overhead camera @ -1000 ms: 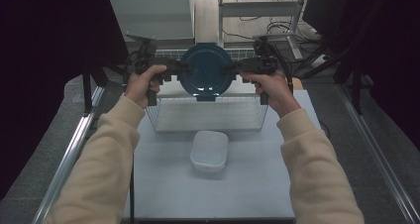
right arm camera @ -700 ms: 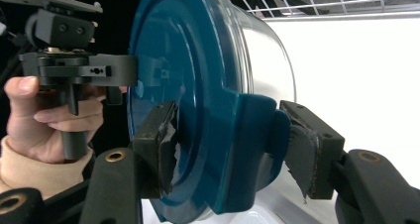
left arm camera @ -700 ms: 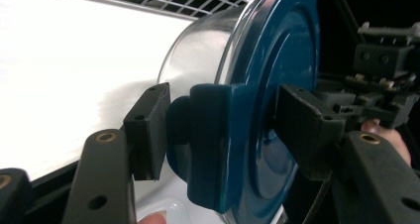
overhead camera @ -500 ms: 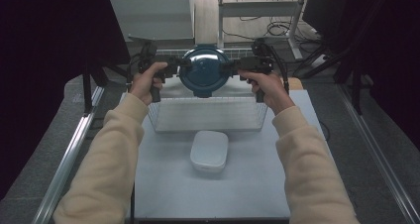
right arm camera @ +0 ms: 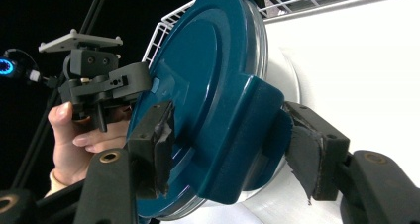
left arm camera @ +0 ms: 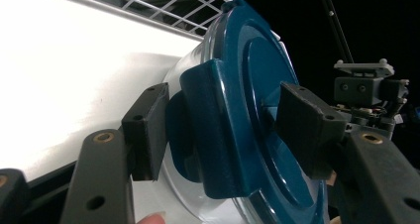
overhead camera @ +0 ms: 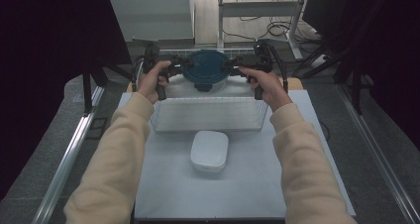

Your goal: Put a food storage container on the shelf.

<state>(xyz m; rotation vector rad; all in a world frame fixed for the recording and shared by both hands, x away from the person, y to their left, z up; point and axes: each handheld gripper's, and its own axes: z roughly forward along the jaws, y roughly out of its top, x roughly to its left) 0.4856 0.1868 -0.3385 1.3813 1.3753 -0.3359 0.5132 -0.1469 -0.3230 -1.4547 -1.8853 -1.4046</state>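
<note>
a pale, near-white table [overhead camera: 307, 135] fills the lower middle of the high view, running from the bottom edge up to about mid-frame, with grey floor [overhead camera: 396, 135] on either side of it and metal rails [overhead camera: 69, 159] slanting along its left and right. a white wire basket [overhead camera: 210, 114] stands directly on the table across its far part, at the centre of the frame. just below the basket, near the middle of the frame, a white lidded box [overhead camera: 209, 151] with rounded corners lies flat on the tabletop, close to the basket's near wall but apart from it. the lower part of the tabletop below the box is a plain pale surface.
</note>
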